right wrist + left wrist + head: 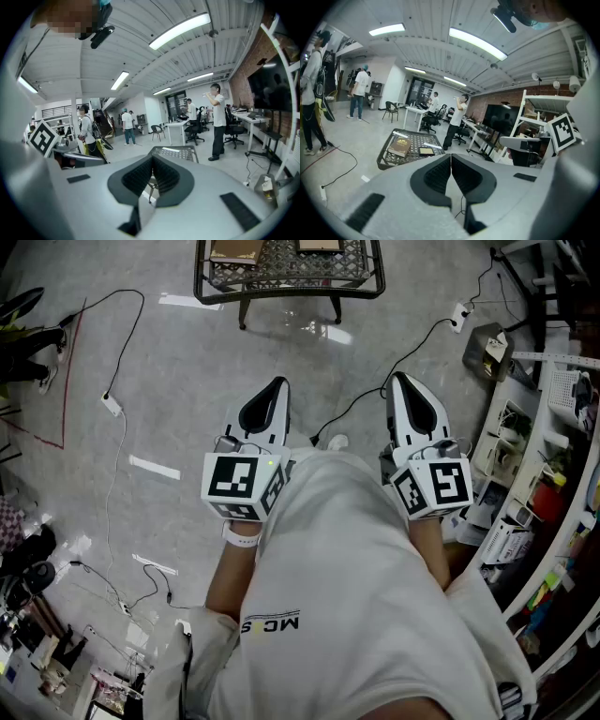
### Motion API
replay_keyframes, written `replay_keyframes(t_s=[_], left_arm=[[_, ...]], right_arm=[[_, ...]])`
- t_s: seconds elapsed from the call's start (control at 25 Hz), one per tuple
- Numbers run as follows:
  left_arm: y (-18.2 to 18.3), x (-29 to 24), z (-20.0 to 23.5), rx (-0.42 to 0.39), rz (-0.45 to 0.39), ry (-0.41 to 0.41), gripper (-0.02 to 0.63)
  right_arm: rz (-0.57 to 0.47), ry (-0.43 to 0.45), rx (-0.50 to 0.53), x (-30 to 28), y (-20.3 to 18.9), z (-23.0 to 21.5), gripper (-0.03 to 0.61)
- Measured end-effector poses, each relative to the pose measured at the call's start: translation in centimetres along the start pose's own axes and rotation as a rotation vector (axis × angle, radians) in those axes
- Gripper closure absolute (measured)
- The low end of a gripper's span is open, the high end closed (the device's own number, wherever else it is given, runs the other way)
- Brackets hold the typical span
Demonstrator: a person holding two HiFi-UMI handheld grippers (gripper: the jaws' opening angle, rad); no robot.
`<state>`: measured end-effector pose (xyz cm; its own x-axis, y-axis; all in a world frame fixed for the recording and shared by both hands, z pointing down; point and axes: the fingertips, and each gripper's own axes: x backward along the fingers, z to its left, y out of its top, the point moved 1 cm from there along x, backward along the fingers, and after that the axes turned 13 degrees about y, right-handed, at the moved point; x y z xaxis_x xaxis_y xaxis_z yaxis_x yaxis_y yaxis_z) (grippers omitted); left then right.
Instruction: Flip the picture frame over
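2 grippers held low at the waist, left gripper clenched shut on nothing, right gripper likewise clenched and empty, picture frame seen lying flat on the mesh table at 12 o'clock, beside a book, well apart from both grippers.

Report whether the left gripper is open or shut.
Shut. In the left gripper view, the left gripper has its fingers meeting along one thin seam, with nothing between them.
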<state>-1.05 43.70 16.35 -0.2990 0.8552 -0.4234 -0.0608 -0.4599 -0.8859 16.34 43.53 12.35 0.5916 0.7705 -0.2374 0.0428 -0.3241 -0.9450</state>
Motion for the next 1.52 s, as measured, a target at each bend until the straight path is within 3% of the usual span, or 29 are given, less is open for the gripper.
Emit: replay_keyframes(t_s=[0.24,0.4,0.68,0.92,1.32,1.52], left_arm=[[-2.0,3.2,-7.2,-0.028,0.021,0.031,0.586],[-3.6,4.3,-11.5,-0.045,0.038,0.014,0.584],[-3.2,2.6,-12.8,-0.079,0.035,0.001,0.586],[-0.9,-0.5,-9.3,-0.021,0.019,-0.076,0.586],[4.3,-5.7,3.5,-0.003,0.051,-0.124,0.585],[5.4,-7.8,6.2,0.026,0.05,-0.123,0.586]], right_arm=[[-0.031,0.056,0.024,5.6,-0.5,-1.0,0.561],[-0.066,0.049,-0.045,9.1,-2.1,-2.4,0.561],[-0.085,0.023,-0.079,10.2,-2.9,-4.6,0.56],[-0.047,0.004,-0.066,4.8,-1.9,-5.4,0.561],[-0.026,-0.134,-0.025,-5.9,1.5,-4.2,0.56],[-0.001,-0.119,-0.042,-10.1,1.8,-3.8,0.56]])
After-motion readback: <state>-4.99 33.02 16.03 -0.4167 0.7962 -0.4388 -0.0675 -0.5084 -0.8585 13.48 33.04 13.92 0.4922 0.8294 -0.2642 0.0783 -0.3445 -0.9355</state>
